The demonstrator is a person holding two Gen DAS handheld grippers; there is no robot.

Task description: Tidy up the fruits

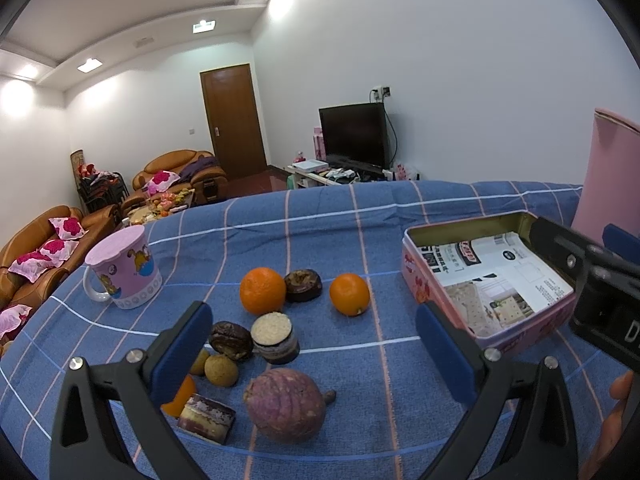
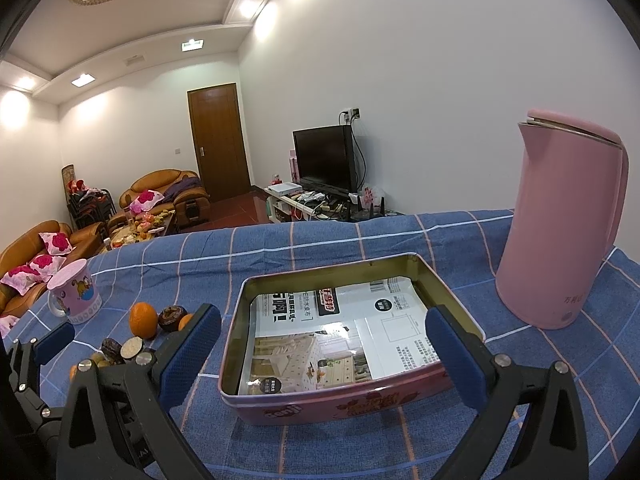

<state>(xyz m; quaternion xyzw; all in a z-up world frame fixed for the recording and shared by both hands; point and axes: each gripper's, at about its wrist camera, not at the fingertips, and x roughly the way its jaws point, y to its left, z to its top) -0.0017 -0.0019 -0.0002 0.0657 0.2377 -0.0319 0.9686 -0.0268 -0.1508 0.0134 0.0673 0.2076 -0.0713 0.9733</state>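
The left gripper (image 1: 314, 344) stands wide open and holds nothing; its blue pads (image 1: 182, 354) hang above a cluster of food on the table (image 1: 440, 204). Between the fingers, from this view, lie two oranges (image 1: 263, 291) (image 1: 349, 294) with a dark round fruit (image 1: 303, 285) between them, the left orange just beside it. Nearer the camera are a dark wrinkled piece (image 1: 231, 340), a small round jar-like thing with a pale top (image 1: 276, 338), a tan round fruit (image 1: 221, 370), a purple ridged fruit (image 1: 285, 404), a cake slice (image 1: 206, 418) and an orange wedge (image 1: 182, 396) partly hidden behind the left pad.

The right gripper (image 2: 324, 352) is also wide open and empty, its pads (image 2: 450, 360) to either side of the near part of a pink tin (image 2: 340, 404), not touching it as far as can be told. The tin is open, lined with printed paper (image 2: 348, 332), and holds no fruit. It sits well right of the fruit cluster.

A blue checked cloth covers the table. A pink mug (image 1: 124, 268) stands left of the oranges; a pink kettle (image 2: 560, 228) stands upright right of the tin.

Beyond are white walls, a wooden door (image 2: 218, 144), a dark TV (image 2: 324, 160) on a low stand, and brown sofas (image 1: 40, 248) with pink cushions
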